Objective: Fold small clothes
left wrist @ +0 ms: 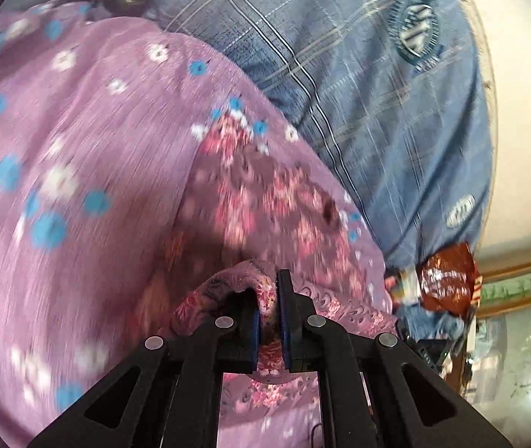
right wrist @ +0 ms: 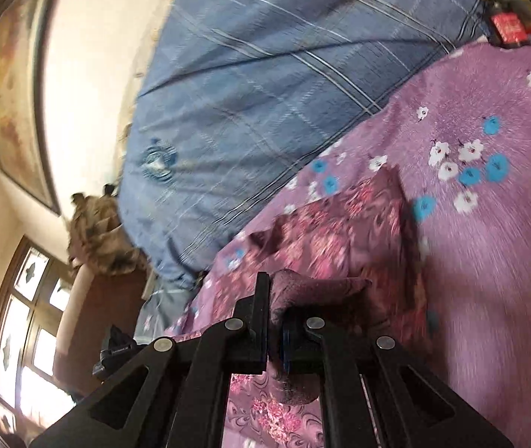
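Observation:
A small maroon garment with pink flower print (left wrist: 265, 194) lies on a purple flowered bedspread (left wrist: 78, 130). My left gripper (left wrist: 268, 298) is shut on a bunched edge of this garment, which folds over the left finger. In the right wrist view the same garment (right wrist: 340, 231) stretches ahead, and my right gripper (right wrist: 274, 310) is shut on another bunched edge of it. Both views are motion-blurred.
A blue checked blanket (left wrist: 358, 74) (right wrist: 246, 93) lies beyond the bedspread (right wrist: 489, 242). A red-brown packet (left wrist: 448, 280) sits at the blanket's edge. A red bottle-like item (right wrist: 506, 26) stands at the far right. A window (right wrist: 30, 336) and cream wall (right wrist: 86, 56) are at left.

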Demonstrator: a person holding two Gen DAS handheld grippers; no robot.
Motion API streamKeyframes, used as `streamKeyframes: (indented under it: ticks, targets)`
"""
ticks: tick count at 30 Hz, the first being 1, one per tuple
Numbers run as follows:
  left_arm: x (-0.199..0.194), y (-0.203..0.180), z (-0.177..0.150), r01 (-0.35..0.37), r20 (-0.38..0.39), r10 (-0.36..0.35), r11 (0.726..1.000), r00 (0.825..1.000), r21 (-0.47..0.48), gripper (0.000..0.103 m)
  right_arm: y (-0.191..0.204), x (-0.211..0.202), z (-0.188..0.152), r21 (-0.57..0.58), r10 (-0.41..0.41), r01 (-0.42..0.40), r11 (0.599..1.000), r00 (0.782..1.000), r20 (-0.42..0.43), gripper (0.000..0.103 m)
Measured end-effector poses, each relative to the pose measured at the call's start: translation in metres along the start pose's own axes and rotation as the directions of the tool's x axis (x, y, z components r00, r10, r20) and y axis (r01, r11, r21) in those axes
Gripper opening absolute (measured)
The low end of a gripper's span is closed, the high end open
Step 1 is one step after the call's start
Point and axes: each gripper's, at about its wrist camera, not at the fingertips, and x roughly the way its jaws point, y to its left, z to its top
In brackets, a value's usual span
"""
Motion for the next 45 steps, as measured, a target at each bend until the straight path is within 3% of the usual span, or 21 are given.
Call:
streamKeyframes:
  ticks: [5, 9, 10, 12, 15, 18, 20, 23, 24, 26, 28, 30, 32, 36, 38, 40, 41, 42, 43, 44, 45]
  targets:
    - [0.05, 0.004, 0.047, -0.028, -0.003, 0.027, 0.997, 1.0, -0.07, 0.007, -0.024, 0.035, 0.031, 0.044, -0.046, 0.045, 0.998, 0.999, 0.02, 0.004]
    - [0.092, 0.016, 0.067, -0.081, -0.056, 0.075, 0.99, 0.996, -0.118, 0.007, -0.046, 0.061, 0.048, 0.07, -0.117, 0.117, 0.991, 0.993, -0.01, 0.005]
    - [0.096, 0.017, 0.068, -0.07, -0.062, 0.063, 0.989, 0.996, -0.128, 0.007, -0.048, 0.064, 0.049, 0.076, -0.117, 0.119, 0.99, 0.993, -0.028, 0.011]
    - [0.095, 0.014, 0.065, -0.022, -0.052, 0.016, 0.995, 0.999, -0.102, 0.008, -0.05, 0.065, 0.048, 0.103, -0.065, 0.07, 0.992, 0.996, -0.054, 0.015]
    - [0.089, 0.006, 0.059, 0.058, -0.052, -0.062, 0.995, 0.997, -0.076, 0.014, -0.047, 0.065, 0.043, 0.118, 0.052, -0.036, 0.992, 0.99, -0.13, 0.043]
    - [0.089, -0.001, 0.068, 0.095, -0.038, -0.098, 0.993, 0.994, -0.076, 0.016, -0.036, 0.07, 0.041, 0.082, 0.116, -0.101, 0.991, 0.972, -0.206, 0.043]
    - [0.091, -0.004, 0.084, 0.097, -0.003, -0.098, 0.992, 0.995, -0.082, 0.016, -0.027, 0.068, 0.045, 0.039, 0.12, -0.115, 0.993, 0.978, -0.171, 0.033]
    - [0.097, 0.003, 0.121, -0.003, 0.093, 0.015, 0.992, 0.996, -0.13, 0.019, -0.033, 0.065, 0.07, 0.104, 0.134, -0.134, 0.986, 0.991, 0.007, 0.036]
    - [0.1, 0.014, 0.132, -0.045, 0.099, 0.064, 0.982, 0.993, -0.186, 0.019, -0.039, 0.065, 0.077, 0.129, 0.101, -0.106, 0.986, 0.994, 0.048, 0.036]
    - [0.102, 0.026, 0.138, -0.027, 0.074, 0.044, 0.976, 0.996, -0.217, 0.019, -0.054, 0.063, 0.088, 0.185, -0.023, 0.007, 0.983, 0.996, 0.083, 0.036]
    - [0.106, 0.018, 0.133, -0.07, 0.031, 0.074, 0.991, 0.997, -0.11, 0.021, -0.06, 0.057, 0.089, 0.188, -0.065, 0.05, 0.981, 0.995, 0.073, 0.036]
    - [0.114, 0.007, 0.123, -0.104, -0.008, 0.104, 0.995, 0.995, -0.003, 0.034, -0.055, 0.048, 0.085, 0.113, -0.134, 0.127, 0.986, 0.989, 0.06, 0.041]
    - [0.124, -0.005, 0.113, -0.084, -0.055, 0.088, 0.993, 0.995, 0.078, 0.043, -0.051, 0.045, 0.078, 0.053, -0.2, 0.198, 0.979, 0.979, 0.044, 0.05]
    - [0.138, -0.024, 0.091, -0.006, -0.093, 0.027, 0.977, 0.995, 0.213, 0.055, -0.054, 0.053, 0.065, 0.016, -0.265, 0.265, 0.964, 0.964, -0.017, 0.05]
    - [0.147, -0.03, 0.083, -0.048, -0.085, 0.077, 0.951, 0.993, 0.305, 0.06, -0.048, 0.059, 0.062, -0.04, -0.306, 0.305, 0.952, 0.952, -0.027, 0.05]
    - [0.161, -0.038, 0.075, -0.171, -0.044, 0.204, 0.903, 0.978, 0.394, 0.064, -0.044, 0.069, 0.06, -0.076, -0.335, 0.332, 0.94, 0.942, -0.035, 0.05]
    - [0.171, -0.041, 0.071, -0.245, -0.02, 0.281, 0.869, 0.96, 0.431, 0.064, -0.041, 0.076, 0.058, -0.092, -0.339, 0.333, 0.938, 0.94, -0.051, 0.05]
    - [0.186, -0.043, 0.07, -0.338, 0.017, 0.375, 0.815, 0.927, 0.47, 0.064, -0.04, 0.082, 0.058, -0.105, -0.356, 0.349, 0.931, 0.933, -0.057, 0.05]
    - [0.199, -0.047, 0.067, -0.385, 0.04, 0.421, 0.783, 0.906, 0.489, 0.064, -0.037, 0.087, 0.056, -0.126, -0.381, 0.372, 0.92, 0.923, -0.056, 0.049]
    - [0.21, -0.048, 0.065, -0.445, 0.076, 0.476, 0.739, 0.876, 0.506, 0.062, -0.034, 0.092, 0.055, -0.152, -0.397, 0.384, 0.911, 0.916, -0.064, 0.035]
    - [0.224, -0.048, 0.067, -0.512, 0.112, 0.537, 0.692, 0.836, 0.509, 0.051, -0.031, 0.098, 0.054, -0.187, -0.414, 0.395, 0.899, 0.907, -0.076, 0.02]
